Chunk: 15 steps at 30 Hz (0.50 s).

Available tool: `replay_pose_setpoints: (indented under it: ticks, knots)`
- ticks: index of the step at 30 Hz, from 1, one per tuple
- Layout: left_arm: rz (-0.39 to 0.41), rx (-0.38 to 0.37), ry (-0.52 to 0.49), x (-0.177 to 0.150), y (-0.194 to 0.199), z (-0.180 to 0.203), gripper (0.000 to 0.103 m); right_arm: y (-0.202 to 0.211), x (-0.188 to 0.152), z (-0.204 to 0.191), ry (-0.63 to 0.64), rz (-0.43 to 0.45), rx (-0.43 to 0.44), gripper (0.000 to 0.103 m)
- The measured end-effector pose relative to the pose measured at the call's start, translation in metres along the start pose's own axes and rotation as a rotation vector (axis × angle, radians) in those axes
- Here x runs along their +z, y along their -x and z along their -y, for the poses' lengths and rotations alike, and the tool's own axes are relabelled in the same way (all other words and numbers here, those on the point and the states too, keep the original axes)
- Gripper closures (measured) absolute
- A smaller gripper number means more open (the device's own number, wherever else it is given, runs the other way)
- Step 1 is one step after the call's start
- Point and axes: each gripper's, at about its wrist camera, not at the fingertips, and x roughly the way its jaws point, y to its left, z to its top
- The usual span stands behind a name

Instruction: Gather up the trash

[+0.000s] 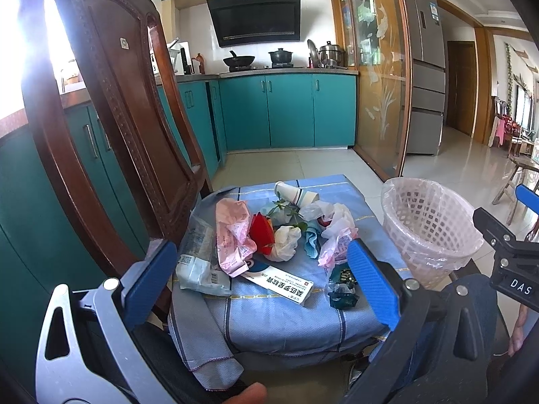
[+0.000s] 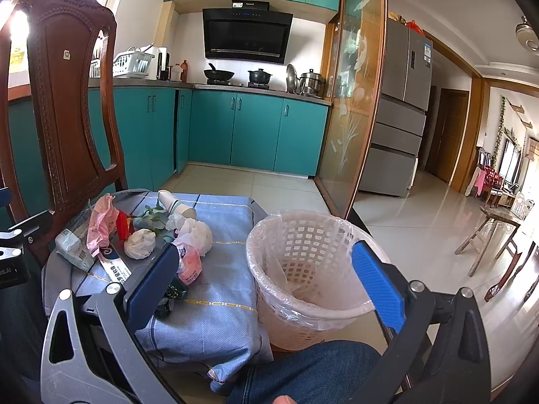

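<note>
Crumpled trash point(image 1: 269, 235) lies ahead between wide-spread left tongs point(image 1: 262, 282).

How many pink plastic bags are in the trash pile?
2. One pink bag lies at the pile's left by the chair; the other lies at its right, nearer the basket. More may be buried.

A carved wooden chair point(image 1: 111, 107) is seen at the left, with teal cabinets point(image 1: 289, 111) behind it. On the worktop point(image 1: 269, 72), a black wok point(image 1: 238, 60) and a dark lidded pot point(image 1: 280, 56) are set beneath a black range hood point(image 1: 256, 17). A steel refrigerator point(image 1: 425, 67) is placed at the right.
</note>
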Motion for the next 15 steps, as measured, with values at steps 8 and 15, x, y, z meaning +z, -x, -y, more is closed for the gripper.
replay_pose_setpoints:
  ticks: [8, 15]
  knots:
    - [-0.01, -0.003, -0.003, -0.001, -0.006, 0.0, 0.003, -0.006, -0.001, -0.001, -0.006, -0.016, -0.001, 0.003]
    - [-0.079, -0.024, 0.0, -0.011, -0.027, -0.004, 0.003, -0.034, -0.011, -0.003, -0.024, -0.123, 0.086, 0.003]
